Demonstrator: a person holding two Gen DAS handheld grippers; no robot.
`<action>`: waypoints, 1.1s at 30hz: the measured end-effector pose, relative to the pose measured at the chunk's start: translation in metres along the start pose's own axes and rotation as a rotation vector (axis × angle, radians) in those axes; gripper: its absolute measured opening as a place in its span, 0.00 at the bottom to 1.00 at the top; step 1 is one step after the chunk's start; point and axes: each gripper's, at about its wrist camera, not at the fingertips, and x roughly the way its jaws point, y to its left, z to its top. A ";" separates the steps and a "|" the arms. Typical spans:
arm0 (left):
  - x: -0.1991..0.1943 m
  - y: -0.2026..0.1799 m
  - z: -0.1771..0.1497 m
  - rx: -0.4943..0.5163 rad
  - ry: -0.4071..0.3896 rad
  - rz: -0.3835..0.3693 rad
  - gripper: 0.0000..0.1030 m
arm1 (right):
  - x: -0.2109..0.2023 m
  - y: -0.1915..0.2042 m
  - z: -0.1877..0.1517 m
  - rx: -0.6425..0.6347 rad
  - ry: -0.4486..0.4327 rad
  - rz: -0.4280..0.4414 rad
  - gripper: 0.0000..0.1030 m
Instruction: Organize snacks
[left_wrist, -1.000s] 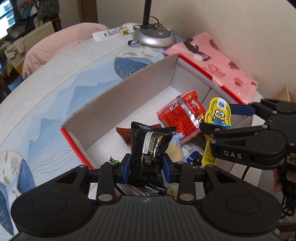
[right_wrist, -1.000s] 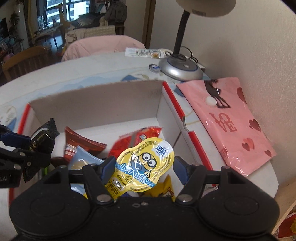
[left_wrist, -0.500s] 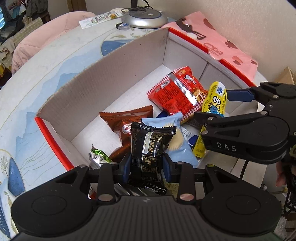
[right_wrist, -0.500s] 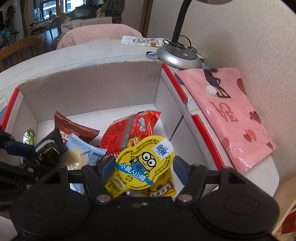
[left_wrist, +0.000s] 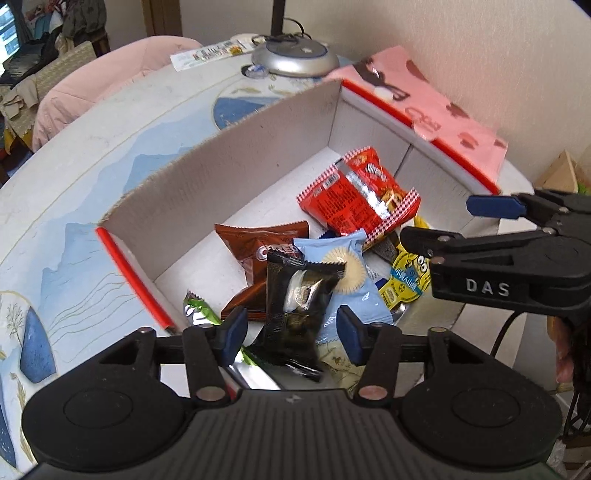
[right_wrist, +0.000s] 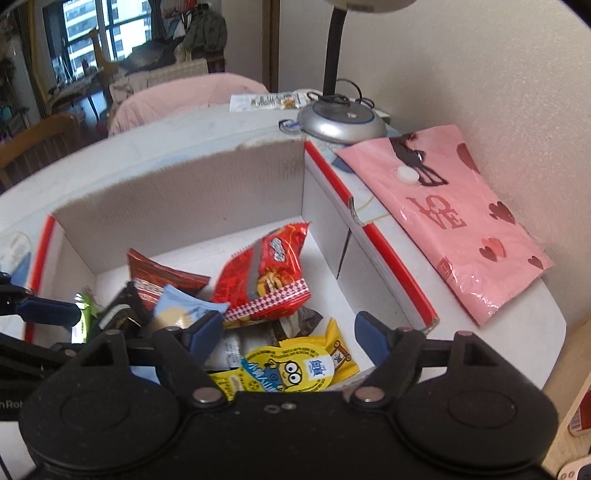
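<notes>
A white cardboard box with red edges holds several snack packets. My left gripper is open over its near end, and a black packet lies loose between the fingers on the pile. My right gripper is open too; the yellow Minion packet lies in the box below it. The right gripper shows from the side in the left wrist view. A red packet, a brown packet and a light blue packet lie in the box.
A pink "LOVE" bag lies on the table right of the box, by the wall. A silver lamp base and a long wrapper sit behind it. A pink-covered chair stands beyond the round table.
Both grippers opened. The black packet dropped from the left gripper and the Minion packet from the right, both into the box.
</notes>
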 end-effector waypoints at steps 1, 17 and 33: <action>-0.004 0.001 -0.001 -0.004 -0.010 -0.002 0.52 | -0.005 0.001 0.000 0.006 -0.009 0.006 0.79; -0.084 0.021 -0.026 -0.034 -0.201 -0.005 0.60 | -0.081 0.022 -0.007 0.086 -0.169 0.101 0.86; -0.148 0.039 -0.064 -0.063 -0.347 -0.035 0.72 | -0.141 0.045 -0.032 0.113 -0.279 0.123 0.99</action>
